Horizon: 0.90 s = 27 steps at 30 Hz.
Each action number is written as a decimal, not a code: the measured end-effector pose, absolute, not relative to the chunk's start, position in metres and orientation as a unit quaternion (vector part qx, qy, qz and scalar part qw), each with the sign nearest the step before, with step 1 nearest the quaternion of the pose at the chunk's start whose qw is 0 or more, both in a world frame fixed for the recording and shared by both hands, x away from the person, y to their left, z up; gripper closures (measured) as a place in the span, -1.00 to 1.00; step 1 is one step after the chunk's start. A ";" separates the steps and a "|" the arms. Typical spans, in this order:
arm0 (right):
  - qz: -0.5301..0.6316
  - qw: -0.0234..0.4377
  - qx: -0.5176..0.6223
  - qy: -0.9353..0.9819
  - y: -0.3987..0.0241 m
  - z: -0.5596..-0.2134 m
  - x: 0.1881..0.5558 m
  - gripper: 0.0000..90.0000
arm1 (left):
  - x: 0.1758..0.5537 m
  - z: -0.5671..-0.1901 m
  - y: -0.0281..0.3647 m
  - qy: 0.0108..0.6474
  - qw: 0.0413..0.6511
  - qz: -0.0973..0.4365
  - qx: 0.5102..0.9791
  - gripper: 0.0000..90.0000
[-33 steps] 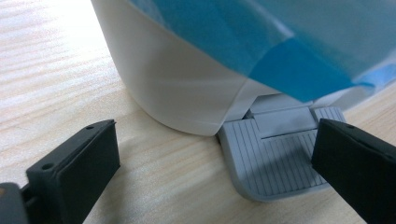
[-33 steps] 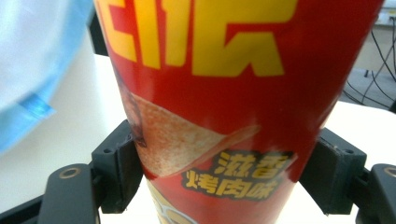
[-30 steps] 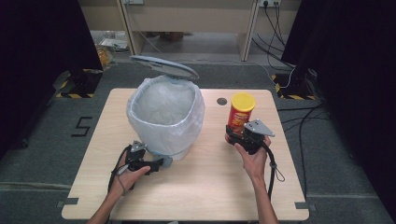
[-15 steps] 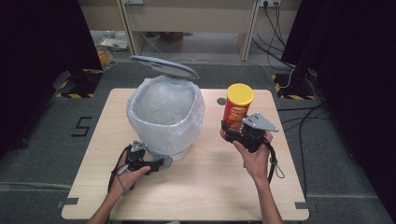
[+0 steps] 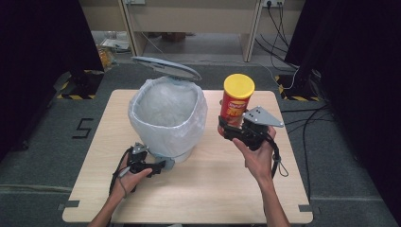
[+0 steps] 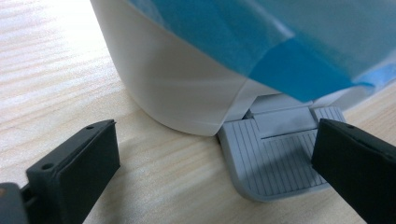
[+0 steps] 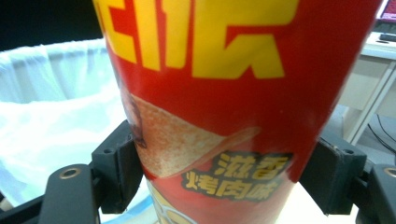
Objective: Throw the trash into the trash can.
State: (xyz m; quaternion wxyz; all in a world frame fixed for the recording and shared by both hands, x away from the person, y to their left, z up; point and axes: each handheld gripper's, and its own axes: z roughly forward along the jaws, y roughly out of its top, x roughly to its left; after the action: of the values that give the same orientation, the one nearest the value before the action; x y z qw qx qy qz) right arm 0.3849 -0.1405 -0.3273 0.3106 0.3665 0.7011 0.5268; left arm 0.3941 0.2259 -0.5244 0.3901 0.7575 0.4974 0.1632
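A red chip can (image 5: 236, 101) with a yellow lid hangs upright above the table, right of the bin. My right gripper (image 5: 231, 130) is shut on its lower part; in the right gripper view both pads (image 7: 119, 163) press on the can (image 7: 224, 116). The white pedal bin (image 5: 168, 120), lined with a pale bag, stands at the table's middle with its grey lid (image 5: 166, 67) raised. My left gripper (image 5: 163, 164) lies low at the bin's foot, open. In its own view the grey pedal (image 6: 275, 158) sits between the jaws, partly under the right one, below the bin wall (image 6: 173, 84).
The wooden table (image 5: 227, 189) has bare room in front of and beside the bin. A small dark hole (image 5: 222, 101) marks the tabletop behind the can. Cables and desk legs stand on the floor beyond the far edge.
My right gripper has lifted the chip can off the table and carried it a little toward the bin. The left gripper has stayed at the pedal.
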 end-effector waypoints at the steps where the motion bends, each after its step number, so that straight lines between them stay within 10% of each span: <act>1: 0.528 0.310 0.364 0.702 -0.140 -0.325 0.384 -0.46 | 0.394 -0.525 0.226 0.497 0.391 0.163 0.757 -1.00; 27: 0.565 0.280 0.290 0.720 -0.073 -0.256 0.379 -0.46 | 0.394 -0.524 0.226 0.497 0.389 0.161 0.759 -0.99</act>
State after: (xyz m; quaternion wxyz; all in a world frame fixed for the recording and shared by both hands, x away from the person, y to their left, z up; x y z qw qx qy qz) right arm 0.3794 -0.0731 -0.2556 0.2803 0.2904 0.7198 0.5648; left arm 0.3940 0.2261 -0.5240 0.3888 0.7588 0.4970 0.1613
